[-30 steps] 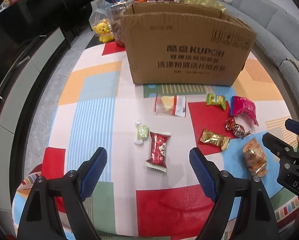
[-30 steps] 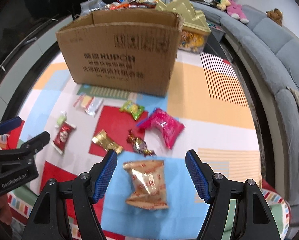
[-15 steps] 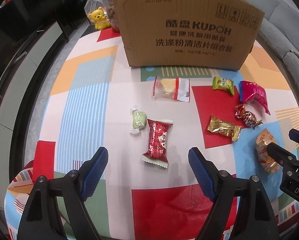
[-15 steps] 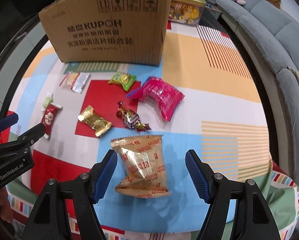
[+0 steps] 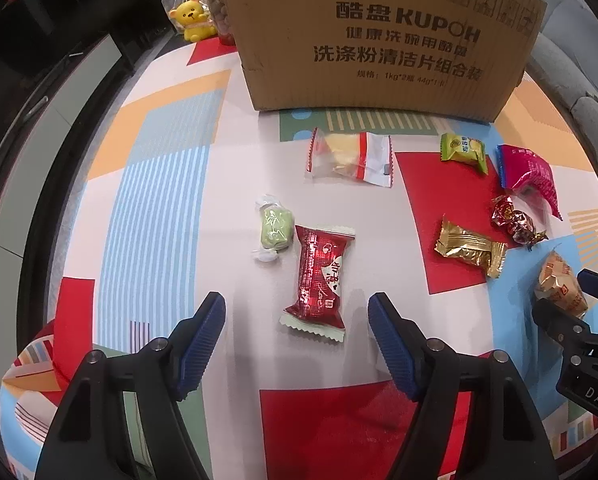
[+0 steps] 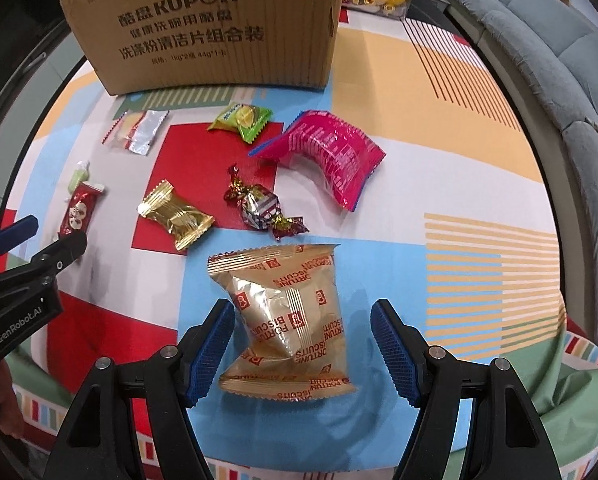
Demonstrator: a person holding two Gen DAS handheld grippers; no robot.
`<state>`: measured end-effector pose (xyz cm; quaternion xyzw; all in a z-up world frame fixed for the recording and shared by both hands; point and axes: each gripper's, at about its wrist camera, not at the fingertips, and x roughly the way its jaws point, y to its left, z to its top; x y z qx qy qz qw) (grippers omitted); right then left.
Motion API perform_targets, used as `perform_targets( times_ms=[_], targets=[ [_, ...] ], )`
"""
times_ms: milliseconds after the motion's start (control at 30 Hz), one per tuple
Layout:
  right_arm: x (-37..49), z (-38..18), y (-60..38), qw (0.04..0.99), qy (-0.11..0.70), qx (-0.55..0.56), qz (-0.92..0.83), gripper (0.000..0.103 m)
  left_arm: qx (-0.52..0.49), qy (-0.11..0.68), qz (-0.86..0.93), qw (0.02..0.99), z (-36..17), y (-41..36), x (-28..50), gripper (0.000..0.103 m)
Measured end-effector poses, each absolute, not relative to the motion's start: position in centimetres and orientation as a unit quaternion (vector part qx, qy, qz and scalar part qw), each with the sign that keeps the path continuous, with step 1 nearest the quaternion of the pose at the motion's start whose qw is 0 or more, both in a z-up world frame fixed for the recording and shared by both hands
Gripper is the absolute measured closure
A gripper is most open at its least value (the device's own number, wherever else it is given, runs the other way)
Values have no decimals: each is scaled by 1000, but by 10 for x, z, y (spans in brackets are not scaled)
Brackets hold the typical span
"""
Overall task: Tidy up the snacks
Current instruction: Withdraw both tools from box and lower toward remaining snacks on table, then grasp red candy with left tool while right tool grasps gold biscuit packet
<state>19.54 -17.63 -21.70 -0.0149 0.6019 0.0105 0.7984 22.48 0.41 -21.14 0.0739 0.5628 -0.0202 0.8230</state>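
Low in the right wrist view, the open right gripper [image 6: 302,346] straddles the gold biscuit packet [image 6: 285,322], while the open left gripper [image 5: 297,340] flanks the red candy [image 5: 318,280].

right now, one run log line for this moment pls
left hand-held gripper: open, over red snack packet | right hand-held gripper: open, straddling gold fortune biscuit packet | cardboard box: behind snacks

A yellow bear figure [image 5: 192,18] stands behind the table, and a grey sofa [image 6: 555,46] curves along its side.

Left claw [image 5: 297,328] spread wide, low over the table; right claw [image 6: 302,334] likewise spread.
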Motion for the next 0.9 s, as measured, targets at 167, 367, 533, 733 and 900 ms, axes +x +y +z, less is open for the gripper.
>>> perform_targets(
  times_ms=[167, 367, 533, 733, 900],
  targets=[
    [197, -222, -175, 795, 607, -9, 15, 32, 72, 567, -23, 820, -217, 4, 228, 33],
    [197, -227, -175, 792, 610, -7, 19, 37, 68, 566, -20, 822, -221, 6, 232, 37],
    [197, -226, -173, 795, 606, -9, 21, 43, 60, 560, -28, 826, -221, 6, 234, 45],
    [200, -222, -173, 798, 603, -7, 21, 55, 44, 562, -46, 825, -221, 6, 234, 70],
    [199, -220, -174, 800, 600, -9, 21, 55, 49, 564, -48, 823, -221, 4, 232, 75]
  ],
)
